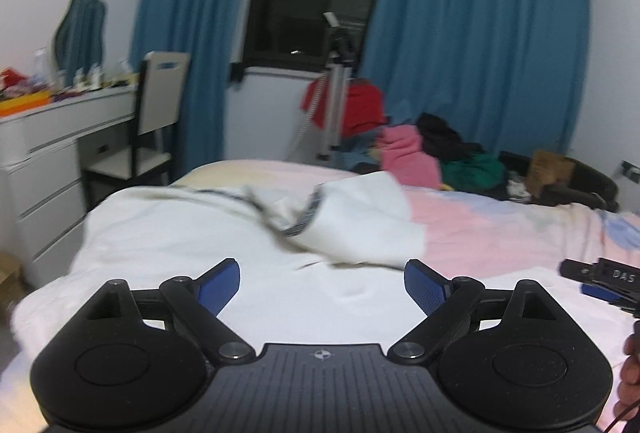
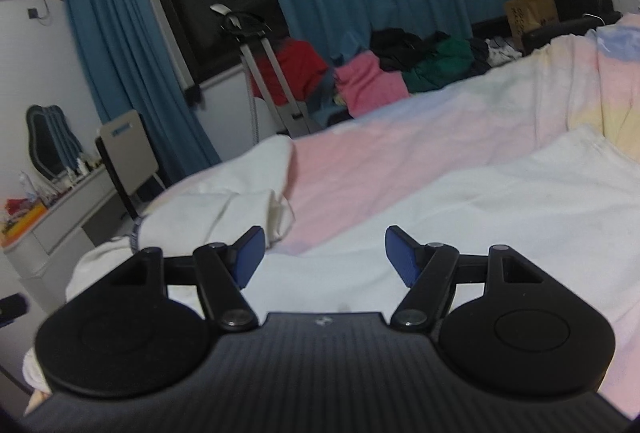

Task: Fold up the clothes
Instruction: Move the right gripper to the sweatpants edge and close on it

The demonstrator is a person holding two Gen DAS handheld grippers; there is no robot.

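A white garment (image 1: 208, 233) with a dark striped collar band lies spread on the bed, one part folded over near its far side. My left gripper (image 1: 322, 285) hovers just above its near part, open and empty. The same white garment (image 2: 460, 217) shows in the right wrist view, with a bunched part at the left. My right gripper (image 2: 322, 259) is open and empty above it. The right gripper's tip also shows at the right edge of the left wrist view (image 1: 600, 283).
The bed has a pastel pink, blue and yellow sheet (image 1: 500, 225). A pile of coloured clothes (image 1: 420, 149) lies beyond the bed by blue curtains (image 1: 480, 33). A white dresser (image 1: 48, 153) and chair (image 1: 152, 121) stand at the left. A tripod stand (image 1: 334, 93) is near the window.
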